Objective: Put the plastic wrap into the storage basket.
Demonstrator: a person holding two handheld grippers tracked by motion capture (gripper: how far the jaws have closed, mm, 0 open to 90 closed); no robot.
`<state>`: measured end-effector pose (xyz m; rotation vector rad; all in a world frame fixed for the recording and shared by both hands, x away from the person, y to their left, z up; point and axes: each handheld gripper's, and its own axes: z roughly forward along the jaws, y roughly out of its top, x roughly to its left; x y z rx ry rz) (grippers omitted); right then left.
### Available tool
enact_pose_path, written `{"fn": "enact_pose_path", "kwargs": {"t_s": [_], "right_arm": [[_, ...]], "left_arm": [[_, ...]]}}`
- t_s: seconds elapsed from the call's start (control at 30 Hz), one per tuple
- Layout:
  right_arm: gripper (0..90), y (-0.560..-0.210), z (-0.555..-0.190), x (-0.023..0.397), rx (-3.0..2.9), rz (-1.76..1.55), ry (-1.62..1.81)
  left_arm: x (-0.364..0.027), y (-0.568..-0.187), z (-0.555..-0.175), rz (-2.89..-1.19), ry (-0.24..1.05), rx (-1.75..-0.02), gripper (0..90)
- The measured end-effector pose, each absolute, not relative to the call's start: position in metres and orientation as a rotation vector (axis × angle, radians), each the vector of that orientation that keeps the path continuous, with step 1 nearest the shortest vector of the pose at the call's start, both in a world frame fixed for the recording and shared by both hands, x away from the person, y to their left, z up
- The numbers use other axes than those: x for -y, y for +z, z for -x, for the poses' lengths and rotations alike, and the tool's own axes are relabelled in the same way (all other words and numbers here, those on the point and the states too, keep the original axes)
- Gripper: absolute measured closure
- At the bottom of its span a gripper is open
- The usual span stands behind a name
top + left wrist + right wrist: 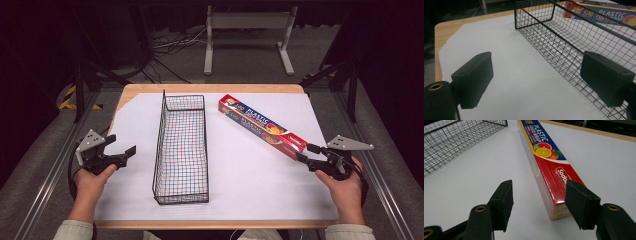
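- Right gripper (537, 202): jaws parted, gripping nothing; the near end of the food wrap box (549, 167) lies on the counter (474, 182) just ahead, between them.
- Left gripper (536, 77): jaws wide apart and bare, wire basket (564, 37) beside its right jaw.

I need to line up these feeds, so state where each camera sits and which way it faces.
High view: above the person's side, facing forward and down; both forearms, left tongs, right tongs.
Left gripper view: rides the left tongs, facing the black wire basket.
Right gripper view: rides the right tongs, facing the long red-and-blue plastic wrap box.
All share basket and box.
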<state>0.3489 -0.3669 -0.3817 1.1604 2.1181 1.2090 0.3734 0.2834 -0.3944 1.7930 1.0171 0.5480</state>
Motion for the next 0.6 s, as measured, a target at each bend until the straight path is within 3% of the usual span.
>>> {"fn": "enact_pose_path", "kwargs": {"t_s": [0.6], "right_arm": [[35.2, -0.38, -0.351, 0.356, -2.159, -1.086, 1.251]], "left_arm": [[-0.287, -0.409, -0.352, -1.762, 0.526, -1.003, 12.1]]}}
